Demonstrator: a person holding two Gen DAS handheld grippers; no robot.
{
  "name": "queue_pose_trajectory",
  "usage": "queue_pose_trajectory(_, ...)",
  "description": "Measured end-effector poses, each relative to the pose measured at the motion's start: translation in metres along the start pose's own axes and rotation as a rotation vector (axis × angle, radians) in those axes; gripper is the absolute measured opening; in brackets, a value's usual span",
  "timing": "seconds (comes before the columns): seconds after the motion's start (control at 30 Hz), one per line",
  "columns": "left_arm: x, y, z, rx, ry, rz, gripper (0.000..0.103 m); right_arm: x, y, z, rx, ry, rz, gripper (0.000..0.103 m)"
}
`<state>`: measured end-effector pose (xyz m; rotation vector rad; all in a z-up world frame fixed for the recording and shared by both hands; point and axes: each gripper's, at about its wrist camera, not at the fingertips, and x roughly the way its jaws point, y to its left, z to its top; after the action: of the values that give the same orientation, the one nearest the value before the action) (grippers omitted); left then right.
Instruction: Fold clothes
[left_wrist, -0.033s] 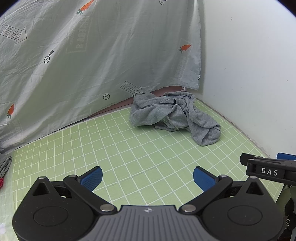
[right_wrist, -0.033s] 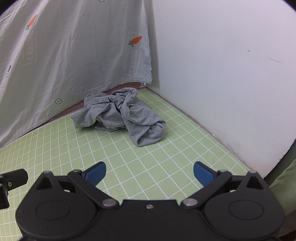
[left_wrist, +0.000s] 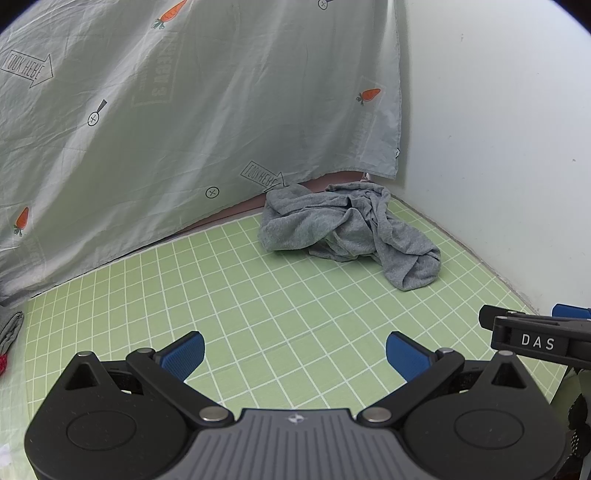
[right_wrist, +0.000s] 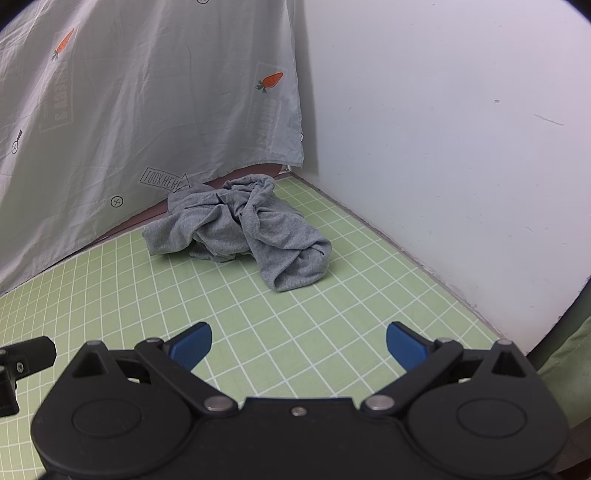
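Left wrist view shows my left claw (left_wrist: 293, 352) spread wide and empty over the green grid mat (left_wrist: 258, 314), with the crumpled grey garment (left_wrist: 347, 230) well ahead and to the right in the far corner, untouched, so I judge folding has not begun. My right claw (right_wrist: 299, 343) is equally wide and empty, the garment ahead of it; its side reads "DAS" (left_wrist: 537, 341), and the hanging sheet (left_wrist: 184, 129) says "LOOK HERE", mirrored.

grey garment (left_wrist: 347, 236) (right_wrist: 240, 229) | crumpled heap — unfolded | on green grid mat (left_wrist: 258, 314), far corner by the wall
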<state>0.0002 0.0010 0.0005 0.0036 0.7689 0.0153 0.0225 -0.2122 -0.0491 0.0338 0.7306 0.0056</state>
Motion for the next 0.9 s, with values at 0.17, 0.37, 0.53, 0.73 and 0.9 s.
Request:
queue_pose_trajectory(0.17,-0.0002,0.0017,0.0013,0.0,0.0,0.007,0.103,0.0005,0.0004,-0.0011,0.001,-0.003,-0.001,0.102)
queue_pose_trajectory(0.37,0.0002,-0.005,0.0014,0.001,0.002,0.008,0.103,0.0,0.0008,-0.0039,0.002,-0.008,-0.004,0.102)
queue_pose_trajectory(0.53,0.0003,-0.0008,-0.0011,0.003,0.002,0.001,0.103,0.0016,-0.0012,-0.0034,0.0,-0.003,-0.002,0.102)
queue_pose_trajectory(0.73,0.0012,0.0008,0.0009,0.002,0.007,0.002,0.103,0.0006,-0.0022,-0.0031,0.001,0.002,-0.002,0.102)
queue_pose_trajectory(0.9,0.0022,0.0005,0.0005,0.006,0.009,0.001,0.103,0.0014,0.0003,-0.003,-0.003,0.005,-0.002,0.102)
